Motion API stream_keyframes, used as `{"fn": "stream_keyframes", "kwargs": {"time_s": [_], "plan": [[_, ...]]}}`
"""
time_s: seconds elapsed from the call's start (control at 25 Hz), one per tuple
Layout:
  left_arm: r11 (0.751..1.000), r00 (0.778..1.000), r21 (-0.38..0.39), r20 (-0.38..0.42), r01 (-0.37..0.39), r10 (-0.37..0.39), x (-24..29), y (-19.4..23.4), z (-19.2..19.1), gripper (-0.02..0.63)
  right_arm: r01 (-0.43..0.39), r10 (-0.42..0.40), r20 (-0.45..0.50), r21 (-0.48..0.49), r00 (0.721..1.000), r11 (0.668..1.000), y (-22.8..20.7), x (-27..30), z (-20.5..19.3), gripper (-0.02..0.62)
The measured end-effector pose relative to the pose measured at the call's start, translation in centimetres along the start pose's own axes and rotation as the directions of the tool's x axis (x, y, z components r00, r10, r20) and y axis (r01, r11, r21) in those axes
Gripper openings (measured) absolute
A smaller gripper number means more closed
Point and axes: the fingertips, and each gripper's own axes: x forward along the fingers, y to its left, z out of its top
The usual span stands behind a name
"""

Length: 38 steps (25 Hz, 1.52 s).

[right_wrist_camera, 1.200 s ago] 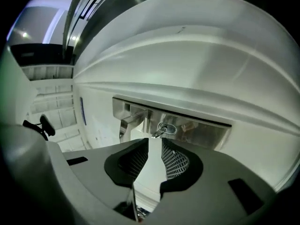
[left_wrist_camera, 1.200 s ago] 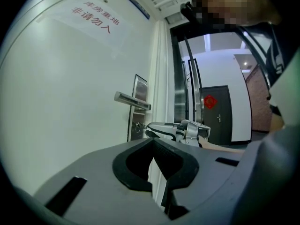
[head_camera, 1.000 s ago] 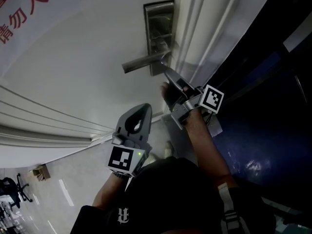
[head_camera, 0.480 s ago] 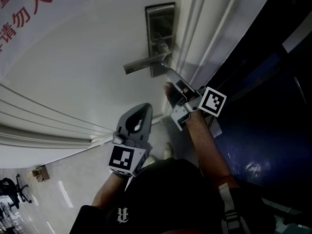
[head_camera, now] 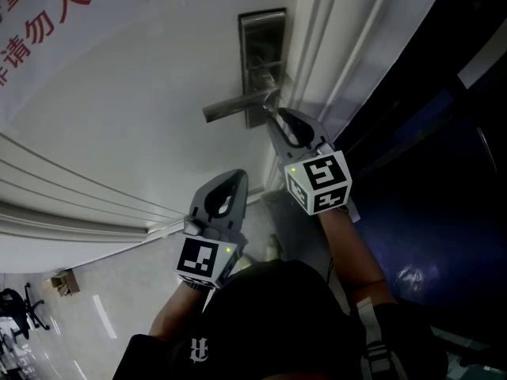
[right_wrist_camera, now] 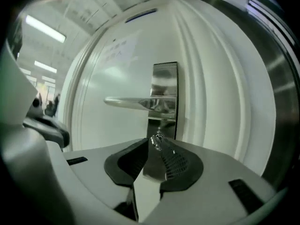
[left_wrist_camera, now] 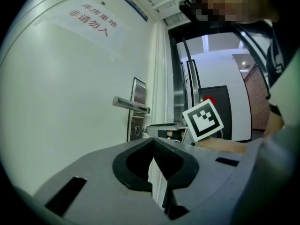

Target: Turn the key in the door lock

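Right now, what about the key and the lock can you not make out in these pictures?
Keyhole: right gripper view, covered by the key and the right gripper's claw tips.
Key's turn angle: left gripper view, too small.
Key in head view: hidden behind the door handle and right gripper.
Red door sign: cut off by the head view's edge.

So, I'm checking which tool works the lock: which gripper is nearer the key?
Right. The right gripper is closed on the key, just below the door handle; the left gripper hangs lower, back from the door, closed on nothing.
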Motion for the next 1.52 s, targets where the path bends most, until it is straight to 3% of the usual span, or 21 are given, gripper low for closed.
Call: {"fn": "stream_keyframes", "kwargs": {"time_s": [0.08,0.16,0.32,0.56,0.76,0.88,1.0,1.12,1.2,1.32,1.44,1.52], "plan": [[1.000,1.000,-0.002,-0.002,-0.003,0.003,-0.1,0.1,0.0,0.006,0.054,-0.061,-0.029,-0.184,0.998,0.981,0.2,0.5,0.0,0.066],[1.000,1.000,-0.001,-0.001,-0.007,0.007,-0.1,0.2,0.0,0.006,0.092,-0.110,-0.039,-0.325,0.993,0.941,0.3,0.8,0.0,0.066],[1.000,1.000,-0.004,-0.001,-0.015,0.015,-0.2,0.4,0.0,0.006,0.121,-0.163,-0.043,-0.498,0.986,0.859,0.8,1.6,-0.2,0.066],[1.000,1.000,-0.010,-0.003,-0.028,0.028,-0.3,0.7,-0.2,0.006,0.138,-0.197,-0.036,-0.594,0.980,0.793,0.8,2.5,-0.3,0.066],[0.999,0.999,-0.010,-0.003,-0.034,0.034,-0.2,0.8,-0.2,0.006,0.156,-0.223,-0.033,-0.616,0.974,0.772,0.6,3.2,-0.6,0.066],[0.999,0.999,-0.012,-0.006,-0.038,0.038,-0.2,0.9,-0.3,0.006,0.175,-0.242,-0.031,-0.605,0.970,0.777,0.3,3.4,-0.6,0.066],[0.999,0.999,-0.008,-0.002,-0.039,0.039,-0.1,0.9,-0.3,0.006,0.181,-0.240,-0.036,-0.550,0.970,0.815,0.0,3.4,-0.6,0.037],[0.999,0.999,-0.015,-0.012,-0.040,0.040,-0.1,0.9,-0.5,0.006,0.179,-0.218,-0.040,-0.442,0.975,0.879,0.0,3.4,-0.7,0.025],[0.999,0.999,-0.015,-0.012,-0.040,0.040,-0.1,0.8,-0.5,0.006,0.165,-0.192,-0.047,-0.337,0.980,0.927,-0.1,3.4,-0.8,0.025],[0.999,0.999,-0.016,-0.014,-0.040,0.039,-0.1,0.8,-0.6,0.006,0.128,-0.134,-0.058,-0.102,0.989,0.986,-0.3,3.4,-0.8,0.025],[0.999,0.999,-0.016,-0.014,-0.039,0.039,-0.1,0.7,-0.6,0.006,0.082,-0.075,-0.045,0.185,0.996,0.979,-0.7,3.3,-1.0,0.025],[0.999,0.999,-0.015,-0.012,-0.038,0.038,-0.1,0.6,-0.6,0.006,0.040,-0.035,-0.020,0.392,0.999,0.919,-0.9,3.3,-1.2,0.026]]}}
